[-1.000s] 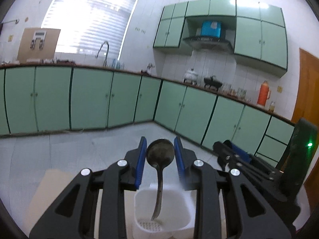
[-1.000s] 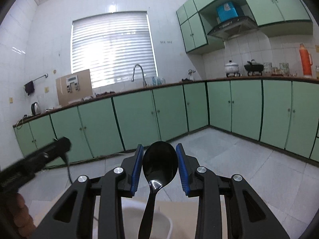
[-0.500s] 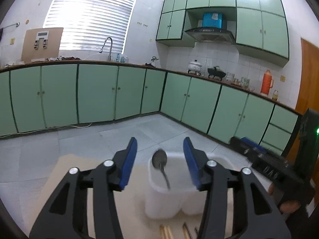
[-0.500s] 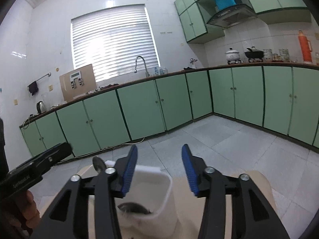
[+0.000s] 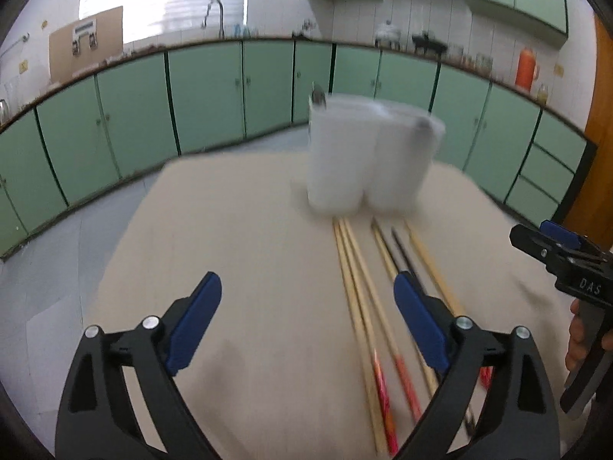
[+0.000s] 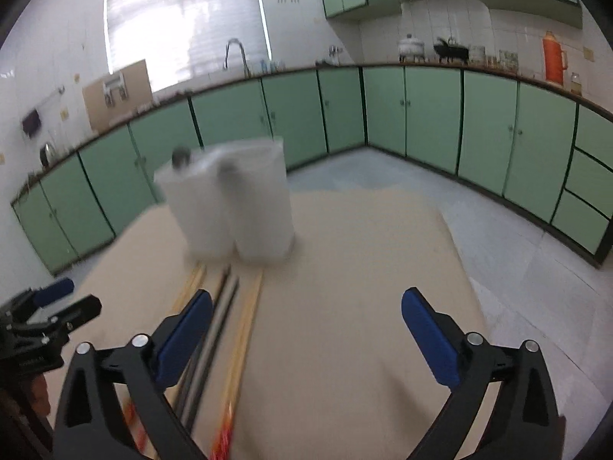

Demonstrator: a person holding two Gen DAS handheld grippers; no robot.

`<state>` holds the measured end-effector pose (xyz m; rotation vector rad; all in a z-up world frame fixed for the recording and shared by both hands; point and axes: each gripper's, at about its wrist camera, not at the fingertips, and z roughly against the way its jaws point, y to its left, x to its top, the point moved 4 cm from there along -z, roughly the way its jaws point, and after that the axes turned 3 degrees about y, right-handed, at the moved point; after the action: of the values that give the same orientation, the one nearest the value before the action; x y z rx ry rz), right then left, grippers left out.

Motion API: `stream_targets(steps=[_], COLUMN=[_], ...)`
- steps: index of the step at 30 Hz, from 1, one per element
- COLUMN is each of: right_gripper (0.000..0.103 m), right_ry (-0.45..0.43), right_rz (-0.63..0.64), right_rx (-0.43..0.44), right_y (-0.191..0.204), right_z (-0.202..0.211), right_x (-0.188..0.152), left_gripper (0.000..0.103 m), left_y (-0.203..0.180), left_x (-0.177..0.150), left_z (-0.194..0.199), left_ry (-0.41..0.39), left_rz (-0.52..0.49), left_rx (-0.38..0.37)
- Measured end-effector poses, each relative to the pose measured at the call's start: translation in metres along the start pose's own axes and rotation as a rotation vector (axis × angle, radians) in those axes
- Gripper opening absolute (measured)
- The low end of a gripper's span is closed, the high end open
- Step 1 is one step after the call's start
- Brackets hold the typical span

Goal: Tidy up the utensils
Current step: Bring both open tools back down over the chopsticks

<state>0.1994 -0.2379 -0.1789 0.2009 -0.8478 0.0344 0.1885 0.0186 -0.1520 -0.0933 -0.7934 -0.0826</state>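
A white two-compartment utensil holder [image 5: 369, 157] stands on the beige table [image 5: 249, 253]; it also shows in the right wrist view [image 6: 230, 207]. A metal spoon bowl [image 5: 318, 97] sticks up from its left compartment, and a dark spoon tip [image 6: 180, 156] shows at the rim. Several chopsticks [image 5: 367, 287] lie on the table in front of the holder, and they also show in the right wrist view [image 6: 230, 326]. My left gripper [image 5: 306, 318] is open and empty above the table. My right gripper [image 6: 306, 329] is open and empty, right of the chopsticks.
Green kitchen cabinets [image 5: 207, 88] run along the walls beyond the table. The right gripper's body [image 5: 567, 268] shows at the right edge of the left wrist view. The left gripper's body [image 6: 42, 322] shows at the left edge of the right wrist view.
Both grippers let go of their spoons into the holder, opened wide and drew back from it, tilting down toward the table. The chopsticks have come into view.
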Motion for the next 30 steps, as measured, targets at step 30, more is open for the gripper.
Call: stream_targets(steps=[30], right_gripper=[0.062], right_ry=[0.227], right_rz=[0.069], right_rx=[0.036], right_y=[0.031], right_z=[0.037], right_x=[-0.105], left_gripper=[0.078], left_y=[-0.003], left_x=[-0.09], left_z=[0.006], left_ry=[0.199], left_rz=[-0.015], left_rx=[0.065])
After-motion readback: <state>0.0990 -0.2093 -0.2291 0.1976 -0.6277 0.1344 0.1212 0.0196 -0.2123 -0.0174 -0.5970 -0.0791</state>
